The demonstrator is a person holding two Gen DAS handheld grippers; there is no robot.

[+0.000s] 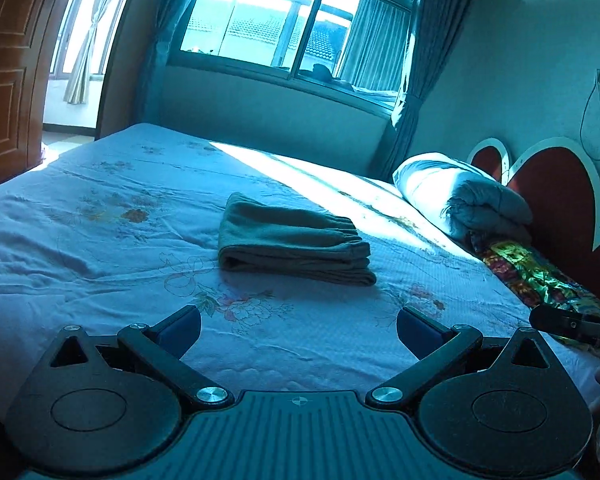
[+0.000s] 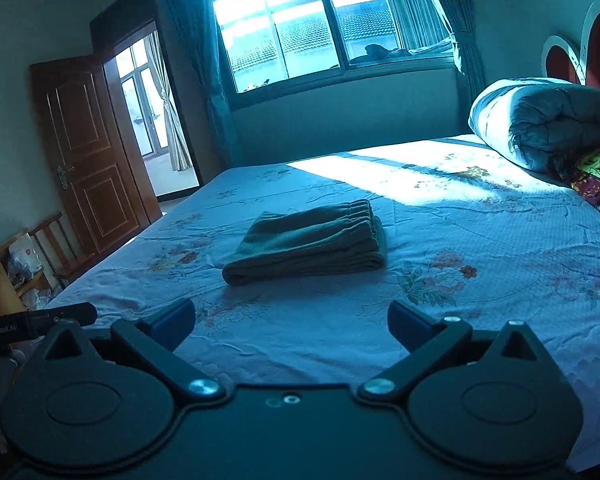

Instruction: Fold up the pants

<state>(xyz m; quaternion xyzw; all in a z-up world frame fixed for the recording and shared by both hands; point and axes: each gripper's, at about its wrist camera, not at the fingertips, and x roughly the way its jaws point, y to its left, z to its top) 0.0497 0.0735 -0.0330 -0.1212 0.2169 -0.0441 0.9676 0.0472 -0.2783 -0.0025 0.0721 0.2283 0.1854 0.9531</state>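
A pair of dark olive pants (image 1: pixel 294 242) lies folded into a compact stack on the flowered bedsheet (image 1: pixel 100 248), elastic waistband towards the right. The same pants (image 2: pixel 308 240) sit mid-bed in the right wrist view. My left gripper (image 1: pixel 299 330) is open, held back from the pants above the near part of the bed, nothing between its blue pads. My right gripper (image 2: pixel 292 326) is open too, also short of the pants and holding nothing. Part of the right gripper (image 1: pixel 572 326) shows at the right edge of the left wrist view, and part of the left gripper (image 2: pixel 36 322) at the left edge of the right wrist view.
A rolled quilt (image 1: pixel 464 196) and a colourful pillow (image 1: pixel 536 276) lie against the red heart-shaped headboard (image 1: pixel 556 192) on the right. A window (image 2: pixel 320 24) with curtains is behind the bed. A wooden door (image 2: pixel 88 152) and a shelf (image 2: pixel 4 280) stand at the left.
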